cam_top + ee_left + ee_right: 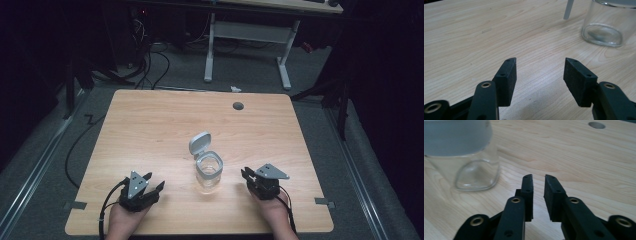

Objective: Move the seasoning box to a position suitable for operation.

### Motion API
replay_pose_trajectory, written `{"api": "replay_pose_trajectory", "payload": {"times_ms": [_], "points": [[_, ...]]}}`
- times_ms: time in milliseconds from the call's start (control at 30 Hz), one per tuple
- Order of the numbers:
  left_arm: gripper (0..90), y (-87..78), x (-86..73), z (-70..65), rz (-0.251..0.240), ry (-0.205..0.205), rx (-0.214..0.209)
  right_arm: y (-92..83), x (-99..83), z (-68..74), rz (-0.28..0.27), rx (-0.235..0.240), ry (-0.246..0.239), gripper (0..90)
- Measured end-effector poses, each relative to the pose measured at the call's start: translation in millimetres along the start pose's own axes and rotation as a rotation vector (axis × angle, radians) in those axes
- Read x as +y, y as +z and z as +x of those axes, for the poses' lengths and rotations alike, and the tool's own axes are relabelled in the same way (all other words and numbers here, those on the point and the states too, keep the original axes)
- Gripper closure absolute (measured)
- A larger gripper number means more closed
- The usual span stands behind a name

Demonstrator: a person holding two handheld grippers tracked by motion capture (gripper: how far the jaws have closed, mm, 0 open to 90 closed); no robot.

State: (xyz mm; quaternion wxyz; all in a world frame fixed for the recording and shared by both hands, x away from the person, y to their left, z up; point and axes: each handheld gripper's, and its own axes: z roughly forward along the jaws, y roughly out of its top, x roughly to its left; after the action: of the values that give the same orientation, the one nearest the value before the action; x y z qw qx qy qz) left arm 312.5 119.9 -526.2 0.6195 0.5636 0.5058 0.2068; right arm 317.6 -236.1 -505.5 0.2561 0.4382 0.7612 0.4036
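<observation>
A clear glass jar stands upright on the wooden table, its grey hinged lid flipped up behind it. My left gripper rests to the jar's left, apart from it. In the left gripper view its jaws stand wide apart over bare wood, and the jar sits ahead to the right. My right gripper lies to the jar's right. In the right gripper view a narrow gap separates its jaws, nothing sits between them, and the jar is ahead to the left.
A round grey cable hole sits near the table's far edge and is also in the right gripper view. Beyond the table stand a white desk frame and loose cables on the grey floor. Dark surroundings flank both sides.
</observation>
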Motion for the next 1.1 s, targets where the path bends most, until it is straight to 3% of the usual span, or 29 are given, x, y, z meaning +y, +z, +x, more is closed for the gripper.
{"api": "replay_pose_trajectory", "payload": {"times_ms": [33,100,267,433,567,700,900,1000,1100], "points": [[53.7,-1.6,-0.9,0.6,-0.006,0.009,-0.004,3.0,2.0,5.6,0.013,0.006,-0.016,86.9],[58.6,-1.9,-1.1,2.0,0.005,-0.002,-0.010,5.7,3.1,10.2,0.010,0.023,-0.023,90.0],[76.4,-0.5,-1.6,5.6,0.012,-0.004,-0.013,13.8,4.1,17.0,0.009,0.055,-0.030,90.0],[86.2,-1.5,0.1,8.4,0.001,-0.015,0.005,25.2,9.3,22.4,0.007,0.061,-0.044,90.0],[86.0,-3.7,1.5,7.8,-0.013,-0.019,0.013,35.8,17.1,28.3,0.005,0.061,-0.055,89.9],[79.4,-3.0,1.2,7.9,-0.014,-0.021,0.014,40.1,19.1,32.0,0.013,0.067,-0.064,89.9],[74.6,-2.7,2.6,11.0,-0.022,-0.037,0.020,38.4,17.8,39.4,0.013,0.080,-0.078,89.9],[72.7,-1.7,4.4,14.1,-0.028,-0.065,0.032,35.9,15.7,43.9,0.010,0.090,-0.080,89.9],[69.7,-1.9,3.9,12.0,-0.030,-0.062,0.036,32.8,12.9,50.8,0.007,0.101,-0.089,89.8]]}}
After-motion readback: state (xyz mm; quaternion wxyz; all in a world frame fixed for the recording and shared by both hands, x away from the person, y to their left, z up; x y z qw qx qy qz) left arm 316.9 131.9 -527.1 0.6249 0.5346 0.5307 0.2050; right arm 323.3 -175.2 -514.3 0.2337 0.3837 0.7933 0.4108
